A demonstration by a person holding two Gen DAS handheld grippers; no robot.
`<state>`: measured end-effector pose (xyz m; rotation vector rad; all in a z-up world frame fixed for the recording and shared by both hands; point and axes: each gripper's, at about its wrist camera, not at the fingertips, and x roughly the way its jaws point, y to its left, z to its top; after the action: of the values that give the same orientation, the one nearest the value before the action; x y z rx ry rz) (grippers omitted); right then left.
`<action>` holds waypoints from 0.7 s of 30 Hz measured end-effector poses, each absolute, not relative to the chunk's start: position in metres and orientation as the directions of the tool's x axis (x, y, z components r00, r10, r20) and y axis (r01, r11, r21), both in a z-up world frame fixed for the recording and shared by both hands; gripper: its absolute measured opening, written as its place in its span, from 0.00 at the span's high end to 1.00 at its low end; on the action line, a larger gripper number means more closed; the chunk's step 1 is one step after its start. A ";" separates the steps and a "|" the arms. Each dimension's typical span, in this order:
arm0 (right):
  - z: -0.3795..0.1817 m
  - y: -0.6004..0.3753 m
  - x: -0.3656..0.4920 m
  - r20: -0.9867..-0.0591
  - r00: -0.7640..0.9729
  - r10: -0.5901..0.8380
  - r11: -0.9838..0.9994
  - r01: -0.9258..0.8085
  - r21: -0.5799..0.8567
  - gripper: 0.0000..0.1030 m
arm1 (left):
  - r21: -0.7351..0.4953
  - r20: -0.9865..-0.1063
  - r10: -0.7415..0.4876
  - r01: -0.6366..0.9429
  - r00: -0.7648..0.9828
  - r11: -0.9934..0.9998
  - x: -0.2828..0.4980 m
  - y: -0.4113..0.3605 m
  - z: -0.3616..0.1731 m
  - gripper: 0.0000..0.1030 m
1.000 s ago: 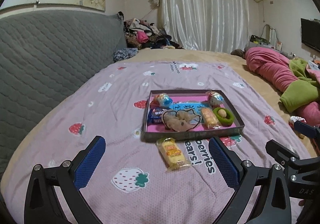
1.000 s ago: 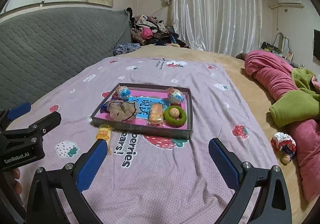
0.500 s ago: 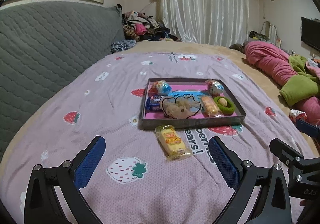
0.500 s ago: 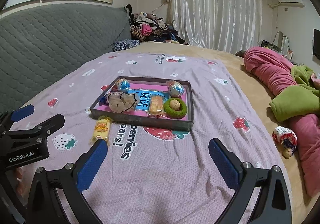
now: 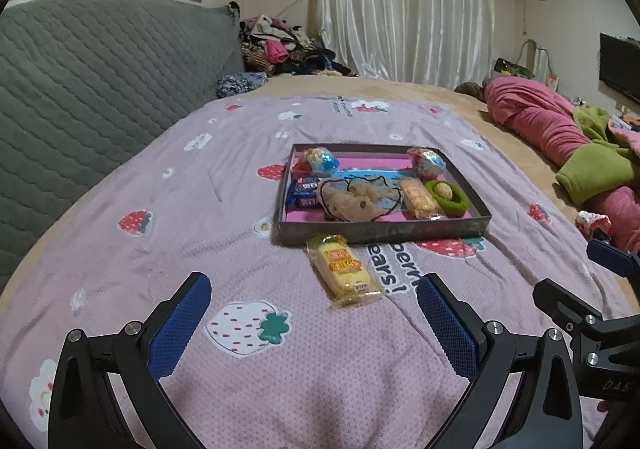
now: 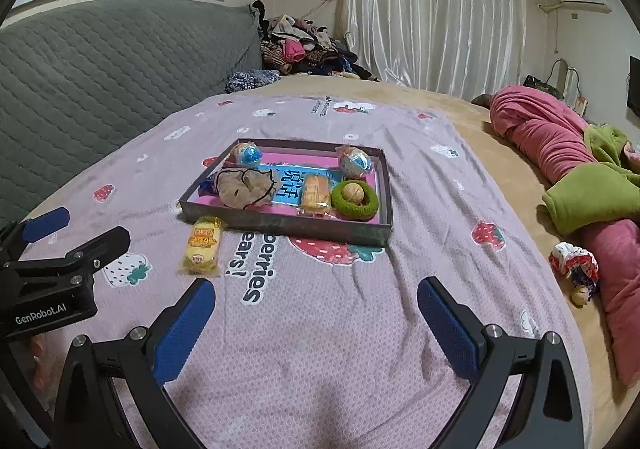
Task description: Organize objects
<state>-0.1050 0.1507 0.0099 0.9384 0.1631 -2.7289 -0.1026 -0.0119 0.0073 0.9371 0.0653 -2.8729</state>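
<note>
A shallow grey tray with a pink floor sits on the strawberry blanket; it also shows in the right wrist view. It holds two foil balls, a blue packet, a beige pouch, a wrapped cake and a green ring with a nut. A yellow wrapped cake lies on the blanket just in front of the tray, seen too in the right wrist view. My left gripper is open and empty, just short of the yellow cake. My right gripper is open and empty, to the cake's right.
A grey quilted headboard runs along the left. Rolled pink and green bedding lies at the right, with a small doll beside it. A clothes pile sits at the far end by the curtain.
Both grippers have moved forward and lower toward the tray and the yellow cake, which look larger now. Both stay open.
</note>
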 end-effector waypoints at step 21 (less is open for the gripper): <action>-0.022 0.160 -0.100 -0.598 -0.768 -0.229 -0.962 0.272 0.020 0.01 | 0.015 -0.589 -0.102 0.116 -0.802 -0.993 -0.098 -0.012 -0.028 0.00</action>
<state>-0.0998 0.1601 -0.0224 0.9097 0.0984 -2.7245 -0.0977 -0.0120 -0.0277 0.9386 0.0334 -2.8769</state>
